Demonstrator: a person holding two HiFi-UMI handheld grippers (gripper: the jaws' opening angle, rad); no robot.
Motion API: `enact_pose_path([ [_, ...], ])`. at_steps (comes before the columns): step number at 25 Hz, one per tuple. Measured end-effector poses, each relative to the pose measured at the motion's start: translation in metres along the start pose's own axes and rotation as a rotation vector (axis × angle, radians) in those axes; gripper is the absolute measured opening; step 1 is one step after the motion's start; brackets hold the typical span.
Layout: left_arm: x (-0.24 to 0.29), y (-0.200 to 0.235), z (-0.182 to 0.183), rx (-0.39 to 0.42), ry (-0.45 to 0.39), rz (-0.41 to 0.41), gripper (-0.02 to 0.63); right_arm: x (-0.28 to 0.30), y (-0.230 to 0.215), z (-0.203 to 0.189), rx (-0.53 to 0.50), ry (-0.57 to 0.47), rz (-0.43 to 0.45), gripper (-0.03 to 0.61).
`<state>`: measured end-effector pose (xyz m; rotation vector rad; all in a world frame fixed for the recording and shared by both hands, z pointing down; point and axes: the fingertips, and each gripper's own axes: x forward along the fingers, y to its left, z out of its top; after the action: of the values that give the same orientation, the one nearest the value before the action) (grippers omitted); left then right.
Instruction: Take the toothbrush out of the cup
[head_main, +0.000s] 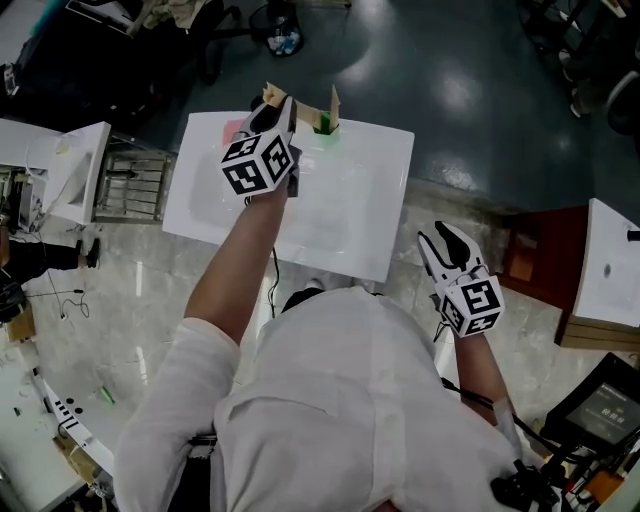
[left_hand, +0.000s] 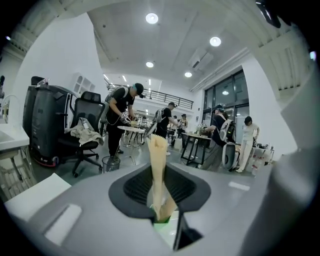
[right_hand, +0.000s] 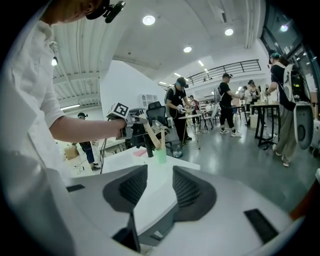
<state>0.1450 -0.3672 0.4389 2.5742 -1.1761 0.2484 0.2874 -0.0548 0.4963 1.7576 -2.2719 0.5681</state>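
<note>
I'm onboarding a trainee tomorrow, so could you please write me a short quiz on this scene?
1. True or false: the right gripper is shut on the cup.
2. What is the left gripper gripping? A) a toothbrush B) a spoon C) nothing
3. Fill in: the cup is coloured ____.
Key: 1 false; 2 A; 3 green.

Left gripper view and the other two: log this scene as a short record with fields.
table: white rectangular table, bears the cup
cup: pale green plastic cup, upright near the far edge
toothbrush: tan wooden toothbrush, lower end in the cup
left gripper: shut on the toothbrush
right gripper: open, empty, off the table's near right corner
</note>
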Motion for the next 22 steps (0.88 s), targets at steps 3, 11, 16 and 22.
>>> enact_pose_path([
  [3,-0.01,-0.002,0.012,-0.009,-0.02,-0.006,0.078,0.004,0.002,0.005,-0.008,-0.006,0.009,0.144],
  [11,-0.037,-0.012,0.044,-0.014,-0.081,-0.034,0.078,0.013,0.004,0.02,-0.031,-0.02,0.021,0.144],
  [16,-0.086,0.008,0.054,-0.034,-0.095,-0.077,0.078,0.024,0.046,0.032,-0.049,-0.026,0.011,0.144],
  [22,-0.135,0.014,0.054,-0.03,-0.093,-0.143,0.078,0.04,0.077,0.04,-0.074,-0.025,0.02,0.144],
])
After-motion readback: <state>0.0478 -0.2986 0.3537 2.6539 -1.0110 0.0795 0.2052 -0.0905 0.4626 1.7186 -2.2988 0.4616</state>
